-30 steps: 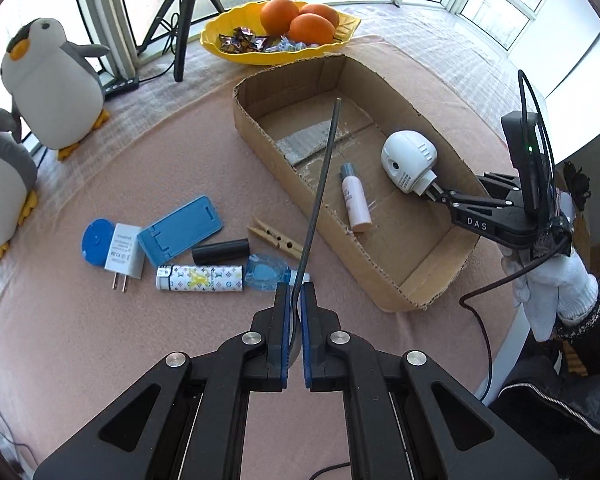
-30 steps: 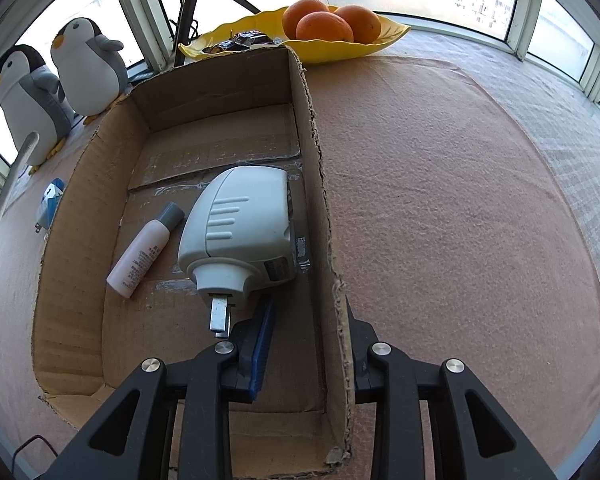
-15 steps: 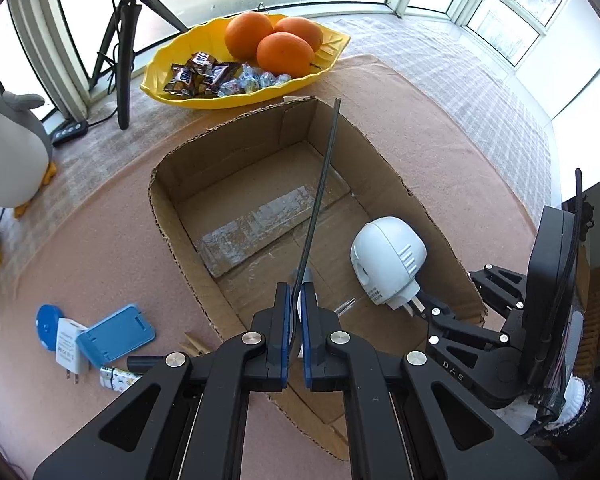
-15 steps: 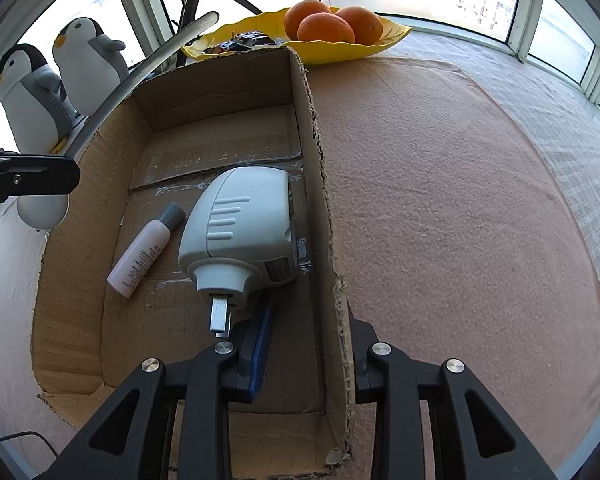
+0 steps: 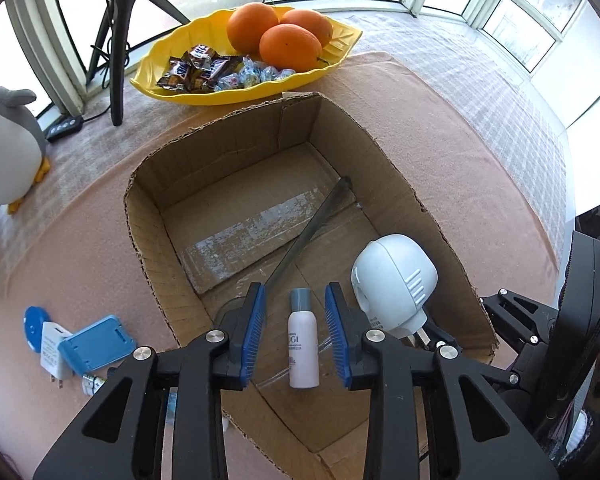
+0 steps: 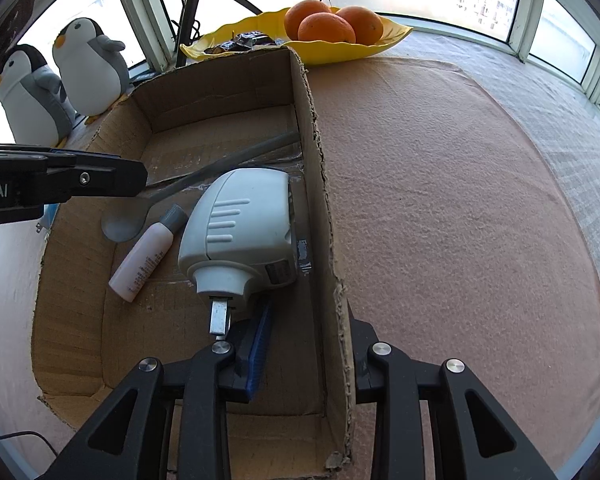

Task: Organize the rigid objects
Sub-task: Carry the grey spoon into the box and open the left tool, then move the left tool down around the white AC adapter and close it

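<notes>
Left gripper hangs over the cardboard box and its jaws are spreading, nothing pressed between the blue pads now. The grey spoon lies inside the box, bowl near the left wall, handle slanting to the far right corner; the pads have let it go so it can settle on the floor of the box. Between those opening fingers, lower down, you see the small white bottle already lying on the box floor. Right gripper straddles the box's right wall, jaws narrow and pinched on the cardboard, likely steadying the box while the other hand drops things in. The white plug-in night light sits just inside that wall. Out on the pink mat, the blue case and white charger wait their turn, I'd say
</notes>
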Demonstrator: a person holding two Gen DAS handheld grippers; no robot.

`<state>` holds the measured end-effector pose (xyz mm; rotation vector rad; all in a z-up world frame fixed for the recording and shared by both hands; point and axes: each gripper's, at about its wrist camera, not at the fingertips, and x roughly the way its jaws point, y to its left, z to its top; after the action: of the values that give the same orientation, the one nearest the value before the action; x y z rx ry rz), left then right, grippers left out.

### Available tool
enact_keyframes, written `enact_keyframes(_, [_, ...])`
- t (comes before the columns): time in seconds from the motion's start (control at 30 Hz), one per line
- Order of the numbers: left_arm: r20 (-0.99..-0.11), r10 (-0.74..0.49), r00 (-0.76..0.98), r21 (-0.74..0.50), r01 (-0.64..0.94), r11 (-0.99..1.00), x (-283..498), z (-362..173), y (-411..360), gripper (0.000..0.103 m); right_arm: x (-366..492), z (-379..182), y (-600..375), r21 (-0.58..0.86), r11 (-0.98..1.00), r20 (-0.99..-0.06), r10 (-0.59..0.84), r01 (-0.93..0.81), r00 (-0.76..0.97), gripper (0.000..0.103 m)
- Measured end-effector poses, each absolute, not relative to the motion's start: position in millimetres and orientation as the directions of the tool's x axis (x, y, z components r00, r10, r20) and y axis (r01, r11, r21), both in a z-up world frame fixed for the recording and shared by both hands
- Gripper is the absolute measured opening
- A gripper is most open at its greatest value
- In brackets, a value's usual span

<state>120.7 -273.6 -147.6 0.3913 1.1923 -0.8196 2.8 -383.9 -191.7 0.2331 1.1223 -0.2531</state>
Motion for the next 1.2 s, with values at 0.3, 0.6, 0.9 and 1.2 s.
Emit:
enact_keyframes(0.3, [-0.894,-0.36,0.267,-0.068,0.713,0.698,118.3,-124.0,-242.4,0.059,6.2,-192.5,-382.4,0.059,0.948,-0.908,-0.078,0.311,0.412,0.029])
enact_keyframes(0.6, [-0.878,-0.303,0.37,-0.027,0.594,0.804,135.0,-128.1,-162.4,0.059,6.4,-192.8,-380.6,0.064,0.951,-0.907,-0.07,0.303,0.414,0.031])
enact_keyframes(0.9, [-0.91,-0.278,0.307,-0.096,0.497,0.862,158.8,-161.3,-75.7,0.059,8.2,-193.3,-380.2,0.065,0.954,-0.907,-0.066,0.292,0.415,0.032])
enact_keyframes(1.2, [-0.89,-0.164,0.426,0.068,0.479,0.875,161.1,-175.7,-55.1,0.059,8.8,-193.5,-380.3,0.066,0.954,-0.908,-0.064,0.293,0.414,0.032])
